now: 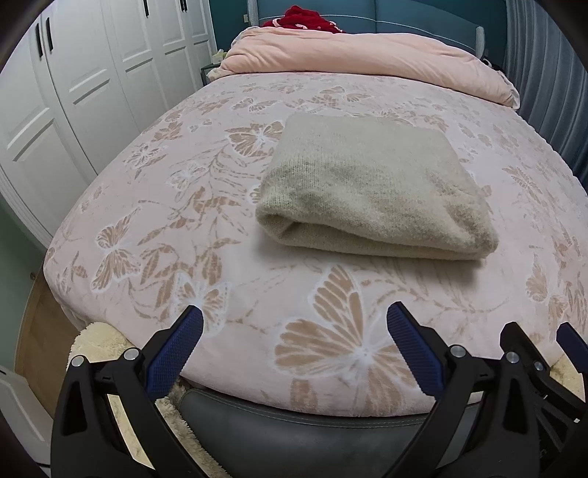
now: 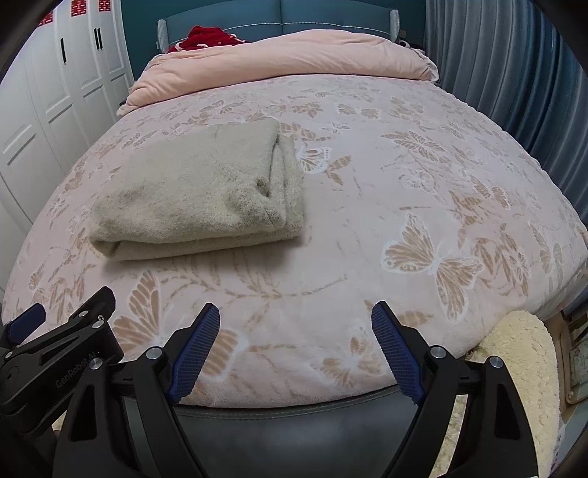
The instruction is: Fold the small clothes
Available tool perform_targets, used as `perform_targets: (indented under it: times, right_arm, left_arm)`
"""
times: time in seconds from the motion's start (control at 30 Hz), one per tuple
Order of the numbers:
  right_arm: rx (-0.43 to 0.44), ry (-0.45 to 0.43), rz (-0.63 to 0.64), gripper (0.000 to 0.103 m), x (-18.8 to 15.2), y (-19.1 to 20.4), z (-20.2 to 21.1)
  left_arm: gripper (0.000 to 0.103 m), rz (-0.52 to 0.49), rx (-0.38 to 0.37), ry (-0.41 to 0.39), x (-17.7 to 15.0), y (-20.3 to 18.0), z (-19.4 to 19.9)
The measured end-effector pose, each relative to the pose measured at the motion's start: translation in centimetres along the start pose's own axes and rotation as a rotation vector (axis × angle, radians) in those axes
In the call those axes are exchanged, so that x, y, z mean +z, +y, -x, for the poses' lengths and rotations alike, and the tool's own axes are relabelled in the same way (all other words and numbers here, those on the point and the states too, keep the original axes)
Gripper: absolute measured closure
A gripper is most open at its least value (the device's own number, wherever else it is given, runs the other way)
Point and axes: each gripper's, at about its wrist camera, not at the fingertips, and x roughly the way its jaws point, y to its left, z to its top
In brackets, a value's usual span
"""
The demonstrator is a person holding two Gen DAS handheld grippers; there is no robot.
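On the bed [image 1: 228, 228], 1 folded sweater [image 1: 371, 191] lies beyond 2 spread, empty grippers, left gripper [image 1: 294, 323] and right gripper [image 2: 296, 318].

The folded knit garment [image 1: 375, 191] is beige-grey. The bedspread [image 1: 205, 228] is pale pink with tan-and-white butterflies. The duvet [image 2: 279, 59] is plain peach; the headboard [image 2: 330, 16] teal.

- Folded sweater [image 1: 375, 187] lies on the bed [image 1: 220, 228], well apart from the quilt [image 1: 367, 62] behind it
- Wardrobe [image 1: 92, 84] stands left of the bed, curtain [image 2: 514, 73] right
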Motion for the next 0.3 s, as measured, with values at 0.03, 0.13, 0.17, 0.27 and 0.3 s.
perform_targets:
  times: [0.03,0.13,0.17,0.27,0.3]
  right_arm:
    - [0.004,0.001,0.0,0.02,0.03,-0.03,-0.02]
    - [-0.004,-0.008,0.007,0.02,-0.02,0.23,0.21]
    - [-0.005,-0.01,0.01,0.02,-0.02,0.28,0.24]
    - [-0.006,-0.009,0.011,0.02,-0.06,0.36,0.2]
    - [-0.006,-0.009,0.011,0.02,-0.06,0.36,0.2]
  left_arm:
    - [0.005,-0.006,0.0,-0.003,0.03,-0.03,0.0]
    - [0.006,-0.006,0.018,-0.004,0.11,-0.04,0.0]
    - [0.006,-0.006,0.018,-0.008,0.12,-0.05,0.02]
    - [0.008,-0.02,0.026,-0.011,0.13,-0.29,0.06]
    - [0.008,-0.022,0.027,-0.013,0.15,-0.33,0.09]
